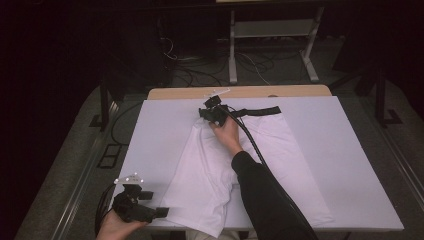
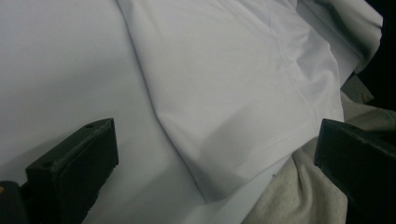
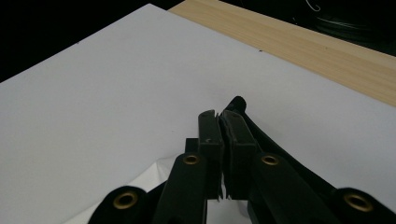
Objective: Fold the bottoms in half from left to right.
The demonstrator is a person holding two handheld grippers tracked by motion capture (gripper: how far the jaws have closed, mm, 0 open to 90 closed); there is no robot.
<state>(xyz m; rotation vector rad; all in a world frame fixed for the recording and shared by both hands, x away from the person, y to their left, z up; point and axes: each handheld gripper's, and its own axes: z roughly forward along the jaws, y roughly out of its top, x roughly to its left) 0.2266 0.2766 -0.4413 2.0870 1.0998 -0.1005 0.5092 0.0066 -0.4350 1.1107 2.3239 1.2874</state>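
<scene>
A white garment (image 1: 235,165) lies spread across the middle of a white-covered counter (image 1: 350,165), running from the centre of the high view down to the lower edge, where its near end hangs over the counter's front. A black band (image 1: 260,111) edges its far end, upper centre of the frame. There the right gripper (image 1: 212,114) sits at the garment's top left corner, held by a hand in a dark sleeve (image 1: 265,195) that crosses the cloth from the bottom of the frame. In the right gripper view its jaws are pressed together, the black band (image 3: 261,135) running alongside them and a fold of white cloth (image 3: 154,175) showing just beneath; whether cloth is pinched between the pads cannot be told. The left gripper (image 1: 150,212) rests at the lower left of the high view, just beside the garment's near left corner, held by a bare hand (image 1: 117,227). In the left gripper view its jaws stand wide apart with nothing between the pads, the garment's hem (image 2: 243,140) lying on the counter ahead of them and grey fabric (image 2: 299,196) at the lower right. A strip of bare wood (image 1: 240,92) shows at the counter's far edge.
</scene>
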